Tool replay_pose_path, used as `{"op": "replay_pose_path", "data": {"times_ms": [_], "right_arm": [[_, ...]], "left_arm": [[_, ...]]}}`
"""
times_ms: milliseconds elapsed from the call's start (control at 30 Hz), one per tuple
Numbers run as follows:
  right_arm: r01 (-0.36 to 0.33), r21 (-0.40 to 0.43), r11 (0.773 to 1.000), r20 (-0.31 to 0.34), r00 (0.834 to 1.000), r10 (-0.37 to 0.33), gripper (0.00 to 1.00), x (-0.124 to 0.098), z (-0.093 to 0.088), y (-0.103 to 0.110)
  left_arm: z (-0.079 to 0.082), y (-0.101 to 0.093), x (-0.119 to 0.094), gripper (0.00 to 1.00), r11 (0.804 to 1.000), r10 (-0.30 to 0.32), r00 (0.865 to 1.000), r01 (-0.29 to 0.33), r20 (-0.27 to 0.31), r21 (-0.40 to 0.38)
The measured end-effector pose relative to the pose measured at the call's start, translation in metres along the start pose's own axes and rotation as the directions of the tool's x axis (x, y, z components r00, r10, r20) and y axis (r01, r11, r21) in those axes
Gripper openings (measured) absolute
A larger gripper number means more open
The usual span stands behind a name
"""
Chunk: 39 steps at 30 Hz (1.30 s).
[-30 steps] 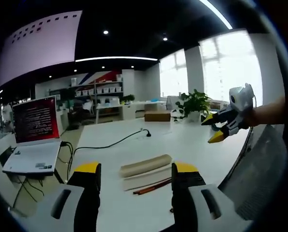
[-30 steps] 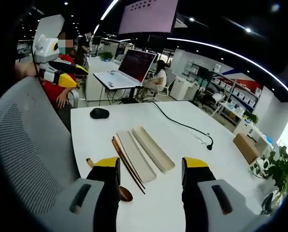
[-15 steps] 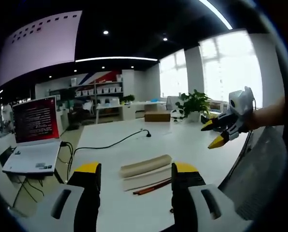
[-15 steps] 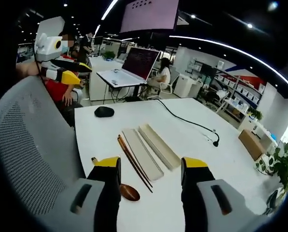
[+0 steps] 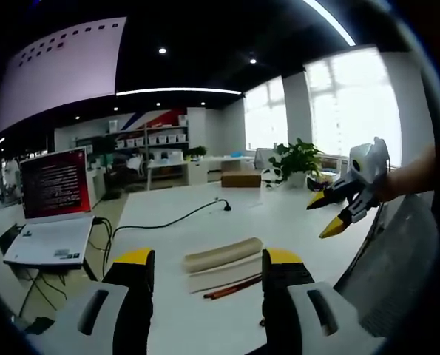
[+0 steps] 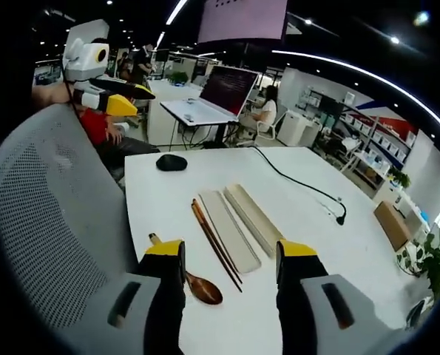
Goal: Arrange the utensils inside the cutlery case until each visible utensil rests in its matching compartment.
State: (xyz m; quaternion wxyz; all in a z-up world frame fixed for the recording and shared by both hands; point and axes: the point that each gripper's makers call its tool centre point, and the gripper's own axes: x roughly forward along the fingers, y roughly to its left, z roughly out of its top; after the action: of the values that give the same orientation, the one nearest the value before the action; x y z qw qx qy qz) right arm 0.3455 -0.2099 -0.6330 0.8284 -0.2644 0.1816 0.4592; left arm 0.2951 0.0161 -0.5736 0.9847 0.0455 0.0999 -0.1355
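My right gripper [image 6: 225, 260] and left gripper [image 5: 203, 268] are hanging parted, empty, above the chopsticks [image 6: 216, 246] and spoon [image 6: 195, 281] beside the cutlery case [image 6: 229, 230]; I'm judging a low, centred descent best.

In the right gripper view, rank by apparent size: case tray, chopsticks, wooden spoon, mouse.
1. Case tray and chopsticks look about equally long; the tray is wider.
2. Wooden spoon, nearest the camera, so unsure.
3. Mouse, farthest away.
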Motion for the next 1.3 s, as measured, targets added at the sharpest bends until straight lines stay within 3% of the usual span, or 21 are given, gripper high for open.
{"op": "replay_pose_path", "data": {"times_ms": [500,667,733,933,1233,1300], "right_arm": [[-0.04,-0.017,0.999,-0.016,0.999,0.04,0.47,0.01,-0.003,0.002],[-0.025,-0.077,0.997,-0.045,0.999,0.022,0.46,0.014,-0.004,-0.002],[-0.03,-0.066,0.997,-0.041,0.999,0.027,0.48,0.016,-0.004,-0.002],[-0.063,-0.087,0.994,-0.038,0.998,0.059,0.47,0.026,0.003,0.002],[-0.107,-0.122,0.987,-0.031,0.994,0.104,0.47,0.046,0.013,0.014],[-0.109,-0.127,0.986,-0.027,0.994,0.106,0.46,0.048,0.014,0.014]], "left_arm": [[-0.003,-0.002,0.0,0.6,1.0,-0.007,1.0,0.007,-0.007,0.005],[-0.002,-0.001,0.0,0.6,1.0,-0.006,1.0,0.006,-0.002,0.005],[-0.002,-0.002,0.0,0.6,1.0,-0.006,1.0,0.006,-0.006,0.004],[0.004,-0.007,-0.002,0.61,1.0,-0.028,0.999,0.028,0.02,0.001],[0.002,-0.007,-0.002,0.6,1.0,-0.025,1.0,0.024,0.005,0.007],[0.006,-0.006,-0.003,0.6,1.0,-0.022,0.999,0.022,0.028,0.013]]}}
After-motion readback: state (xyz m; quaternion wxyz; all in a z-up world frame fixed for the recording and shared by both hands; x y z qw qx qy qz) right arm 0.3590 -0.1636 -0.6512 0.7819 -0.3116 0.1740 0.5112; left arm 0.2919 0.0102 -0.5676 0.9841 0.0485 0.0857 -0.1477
